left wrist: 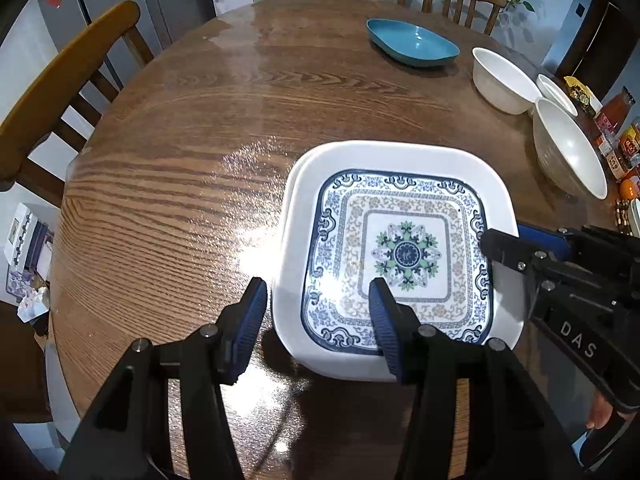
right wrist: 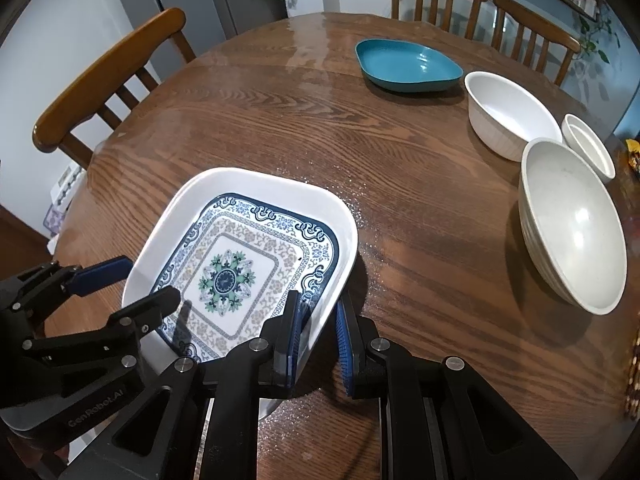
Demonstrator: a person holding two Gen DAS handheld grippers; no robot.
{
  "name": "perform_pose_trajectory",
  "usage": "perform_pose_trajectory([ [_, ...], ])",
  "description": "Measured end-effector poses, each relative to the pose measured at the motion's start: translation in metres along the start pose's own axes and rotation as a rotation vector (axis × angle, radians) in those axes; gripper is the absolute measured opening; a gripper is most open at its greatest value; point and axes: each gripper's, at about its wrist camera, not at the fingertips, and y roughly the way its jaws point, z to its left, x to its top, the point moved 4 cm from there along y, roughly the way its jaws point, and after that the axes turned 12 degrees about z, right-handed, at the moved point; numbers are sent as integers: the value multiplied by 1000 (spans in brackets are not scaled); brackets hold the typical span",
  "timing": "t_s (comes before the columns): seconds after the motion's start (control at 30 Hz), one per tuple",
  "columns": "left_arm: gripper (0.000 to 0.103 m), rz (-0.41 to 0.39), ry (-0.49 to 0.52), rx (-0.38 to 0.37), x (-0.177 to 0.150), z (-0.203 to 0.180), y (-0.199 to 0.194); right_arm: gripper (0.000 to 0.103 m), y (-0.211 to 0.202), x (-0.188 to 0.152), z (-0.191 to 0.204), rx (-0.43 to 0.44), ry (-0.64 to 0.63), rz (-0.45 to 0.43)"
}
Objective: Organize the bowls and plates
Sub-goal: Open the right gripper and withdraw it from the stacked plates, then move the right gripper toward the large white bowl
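Observation:
A white square plate (left wrist: 404,256) (right wrist: 228,276) with a blue and green pattern lies on the near part of the round wooden table (left wrist: 180,160); a second white rim shows under its left edge. My left gripper (left wrist: 318,316) (right wrist: 132,288) straddles the plate's near-left rim, jaws apart, pads clear of it. My right gripper (right wrist: 318,332) (left wrist: 508,240) has one finger inside and one outside the plate's right rim, pinched on it. A teal dish (left wrist: 412,42) (right wrist: 408,64) sits at the far side.
Three white bowls stand at the right: a deep one (right wrist: 508,116), a small one (right wrist: 588,144) and a large one (right wrist: 572,224). Jars and bottles (left wrist: 616,120) crowd the right edge. Wooden chairs (right wrist: 108,76) ring the table; a fridge stands behind.

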Motion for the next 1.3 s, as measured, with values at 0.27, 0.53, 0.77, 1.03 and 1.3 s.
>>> perform_pose_trajectory([
  [0.27, 61, -23, -13, 3, 2, 4, -10, 18, -18, -2, -9, 38, 39, -56],
  [0.53, 64, -45, -23, 8, 6, 6, -19, 18, -40, -6, -26, 63, 89, -103],
  [0.77, 77, -54, 8, 10, 7, -8, -24, 18, -49, -14, -39, 77, 129, -117],
  [1.03, 92, -61, 41, 32, 8, -26, -30, 37, -62, -25, -58, 79, 183, -144],
  [1.3, 94, -67, 85, 45, 10, -48, -35, 49, -77, -38, -85, 96, 263, -180],
])
